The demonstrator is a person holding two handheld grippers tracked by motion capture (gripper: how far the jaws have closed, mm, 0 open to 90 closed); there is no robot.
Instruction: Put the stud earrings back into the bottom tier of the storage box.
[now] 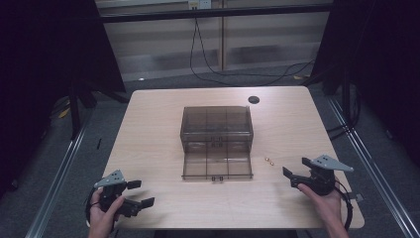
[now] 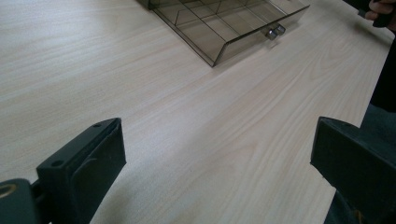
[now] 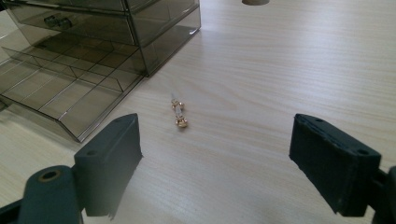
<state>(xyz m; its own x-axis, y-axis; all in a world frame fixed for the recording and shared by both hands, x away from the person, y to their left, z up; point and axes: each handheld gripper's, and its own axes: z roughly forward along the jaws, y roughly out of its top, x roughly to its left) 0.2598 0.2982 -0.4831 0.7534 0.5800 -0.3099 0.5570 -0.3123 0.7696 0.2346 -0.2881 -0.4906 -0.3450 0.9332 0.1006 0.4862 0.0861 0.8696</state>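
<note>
A smoky clear plastic drawer box [image 1: 216, 126] stands mid-table. Its bottom drawer [image 1: 217, 166] is pulled out toward me, divided into empty compartments [image 3: 70, 88], with a small knob [image 2: 274, 31] on its front. Two small gold earrings [image 1: 269, 161] lie on the wood just right of the drawer, straight ahead in the right gripper view [image 3: 179, 112]. My left gripper [image 1: 140, 193] rests open near the front left edge. My right gripper [image 1: 296, 173] is open at the front right, a short way from the earrings. Nothing is between either pair of jaws.
The light wooden table [image 1: 148, 129] has a dark round cap [image 1: 253, 99] near its far edge. Black cables [image 1: 208, 64] lie on the floor beyond the table. Metal rails run along both sides of the table.
</note>
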